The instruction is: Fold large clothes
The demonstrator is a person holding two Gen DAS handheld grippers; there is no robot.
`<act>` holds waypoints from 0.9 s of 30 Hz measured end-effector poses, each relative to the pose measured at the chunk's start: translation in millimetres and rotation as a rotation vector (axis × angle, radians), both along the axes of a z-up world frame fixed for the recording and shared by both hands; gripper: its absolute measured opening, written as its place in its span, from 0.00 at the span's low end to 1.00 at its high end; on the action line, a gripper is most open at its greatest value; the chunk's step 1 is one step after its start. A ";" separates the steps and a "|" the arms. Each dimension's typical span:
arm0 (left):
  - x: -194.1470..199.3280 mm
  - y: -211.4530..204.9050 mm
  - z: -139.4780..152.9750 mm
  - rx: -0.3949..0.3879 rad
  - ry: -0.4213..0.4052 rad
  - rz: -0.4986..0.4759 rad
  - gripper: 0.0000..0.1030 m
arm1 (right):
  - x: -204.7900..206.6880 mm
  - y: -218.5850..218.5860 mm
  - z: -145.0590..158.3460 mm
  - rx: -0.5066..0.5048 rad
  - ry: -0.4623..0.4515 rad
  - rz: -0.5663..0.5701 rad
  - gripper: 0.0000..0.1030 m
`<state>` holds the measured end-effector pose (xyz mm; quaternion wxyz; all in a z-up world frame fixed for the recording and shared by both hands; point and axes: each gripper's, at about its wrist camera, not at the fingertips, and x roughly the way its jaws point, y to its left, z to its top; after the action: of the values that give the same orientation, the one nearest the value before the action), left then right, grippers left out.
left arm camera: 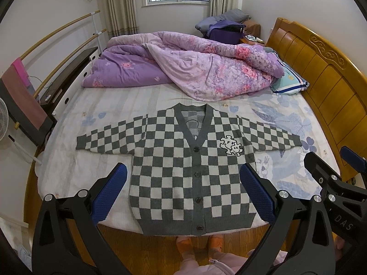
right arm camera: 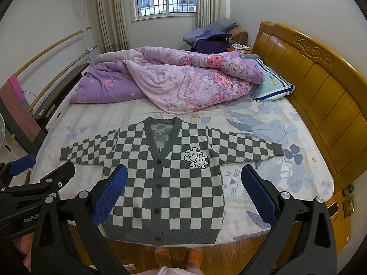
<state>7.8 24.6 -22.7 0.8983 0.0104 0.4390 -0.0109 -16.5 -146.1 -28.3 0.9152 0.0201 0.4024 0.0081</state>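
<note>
A: Where is the grey-and-cream checkered knit cardigan [left arm camera: 183, 167] relative to the claws?

B: It lies flat on the pale bedsheet printed with blue leaves [left arm camera: 286, 119], front side up, buttoned, both sleeves spread straight out to the sides. From the left wrist view the left gripper [left arm camera: 183, 194] hangs above the lower half of the cardigan, with the hem at the mattress edge just beneath it. Its blue-padded fingers [left arm camera: 110, 192] stand wide apart and hold nothing.

A: And the other claw?

B: The right gripper [right arm camera: 183, 197] hovers over the same lower half, a little toward the cardigan's sleeve on the headboard side. Its fingers are also spread wide, nothing between them, clear of the fabric. Each claw shows in the other's camera: the right one at the right edge of the left view [left arm camera: 332, 169], the left one at the left edge of the right view [right arm camera: 34, 174].

A: What lies beyond the claws?

B: Ahead of both, past the V-neck collar, a crumpled purple floral quilt [left arm camera: 183, 68] is heaped across the far part of the bed. To the right of the claws runs the carved orange-brown wooden headboard [left arm camera: 321, 68], with a teal striped pillow [left arm camera: 290, 82] against it. A white puzzle-shaped smiley patch [left arm camera: 230, 146] sits on the cardigan's chest, ahead of the left claw's right finger.

A: Anything below the claws?

B: The person's feet in orange slippers [left arm camera: 199, 243] on the wooden floor, right under the hem.
</note>
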 end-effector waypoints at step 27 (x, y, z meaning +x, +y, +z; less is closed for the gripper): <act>-14.5 51.3 -16.3 -0.087 0.091 0.024 0.95 | -6.5 51.0 -12.0 0.082 0.070 0.041 0.93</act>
<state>-6.7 75.9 -39.0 0.8771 -0.0343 0.4786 -0.0197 -23.0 -95.1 -40.3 0.8986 0.0496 0.4339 0.0423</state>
